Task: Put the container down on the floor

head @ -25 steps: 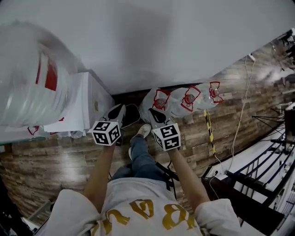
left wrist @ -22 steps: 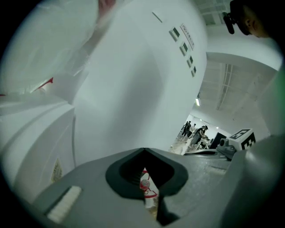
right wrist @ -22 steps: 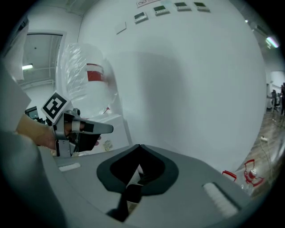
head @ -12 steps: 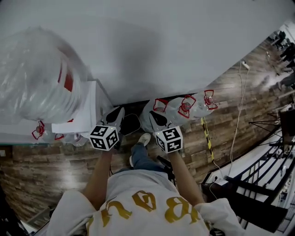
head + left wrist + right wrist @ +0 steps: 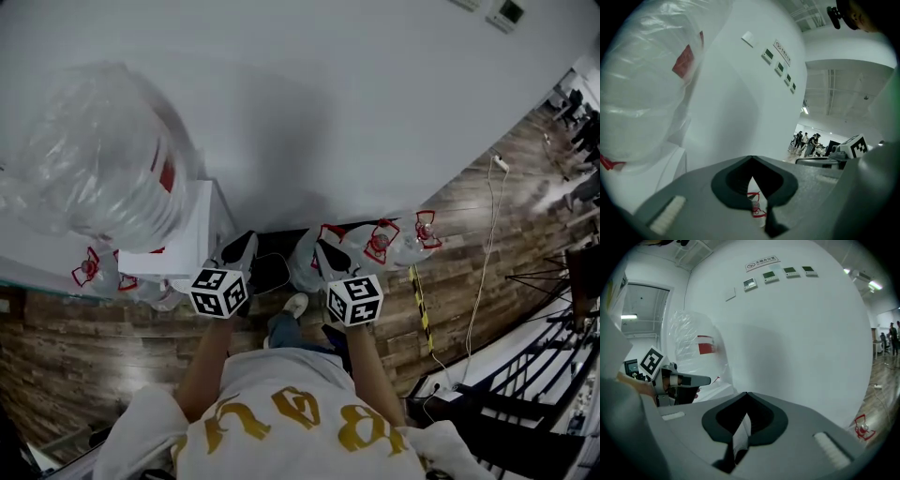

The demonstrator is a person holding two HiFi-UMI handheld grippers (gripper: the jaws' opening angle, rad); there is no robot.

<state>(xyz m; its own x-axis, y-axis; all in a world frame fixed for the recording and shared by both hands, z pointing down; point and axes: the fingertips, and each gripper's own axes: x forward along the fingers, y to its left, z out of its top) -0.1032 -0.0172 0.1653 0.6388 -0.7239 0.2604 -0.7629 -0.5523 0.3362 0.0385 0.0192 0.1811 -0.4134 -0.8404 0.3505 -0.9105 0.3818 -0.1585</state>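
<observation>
The container (image 5: 103,159) is a large clear water jug wrapped in plastic film with a red label. It stands on a white dispenser (image 5: 183,248) against the wall, and it also shows in the left gripper view (image 5: 647,84) and the right gripper view (image 5: 693,352). My left gripper (image 5: 239,246) is shut and empty, just right of the dispenser and below the jug. My right gripper (image 5: 323,251) is beside it, also shut on nothing. Neither touches the container. Their closed tips show as left gripper (image 5: 751,159) and right gripper (image 5: 746,394).
Several wrapped jugs with red handles (image 5: 375,244) lie on the wood floor by the wall, and more jugs (image 5: 94,272) lie left of the dispenser. A white cable (image 5: 487,234) and yellow-black tape (image 5: 419,291) cross the floor. Black racks (image 5: 553,375) stand at the right.
The view has lifted, so more wall shows and the container sits further right in frame. Both grippers stay shut, side by side in front of the person.
</observation>
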